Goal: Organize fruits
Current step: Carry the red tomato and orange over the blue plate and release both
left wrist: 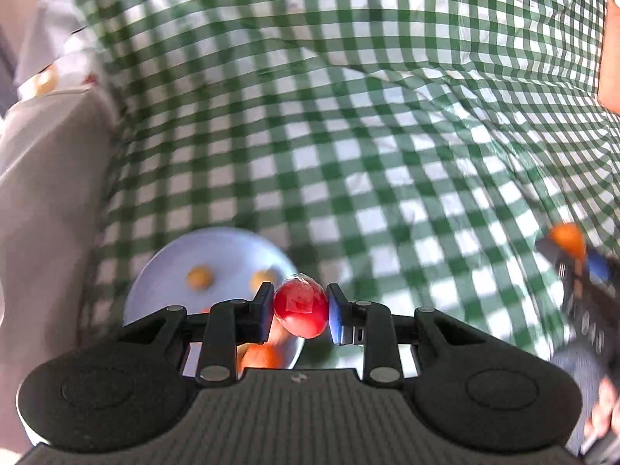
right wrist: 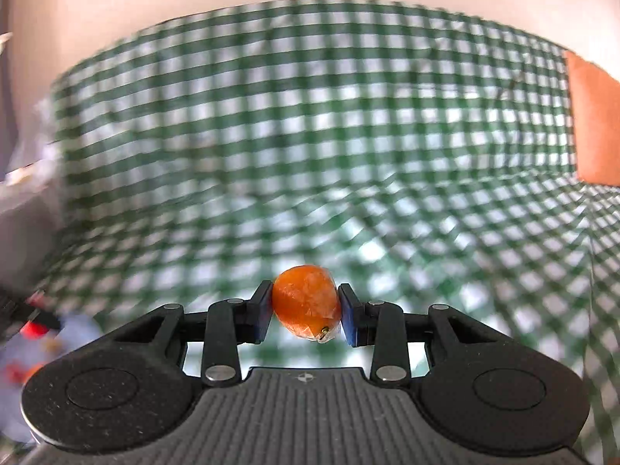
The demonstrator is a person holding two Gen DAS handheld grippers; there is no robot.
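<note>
You have a small, glossy red round fruit (left wrist: 300,307) wrapped in clear film, pinched at its sides, lifted at about 2 o'clock from the pale blue round plate (left wrist: 217,248). Your small orange oval fruit (right wrist: 306,301), also film-wrapped, hangs stem-end down above the green-checked cloth (right wrist: 310,135).

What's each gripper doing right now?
Left gripper: shut on a red fruit.
Right gripper: shut on an orange fruit.
</note>
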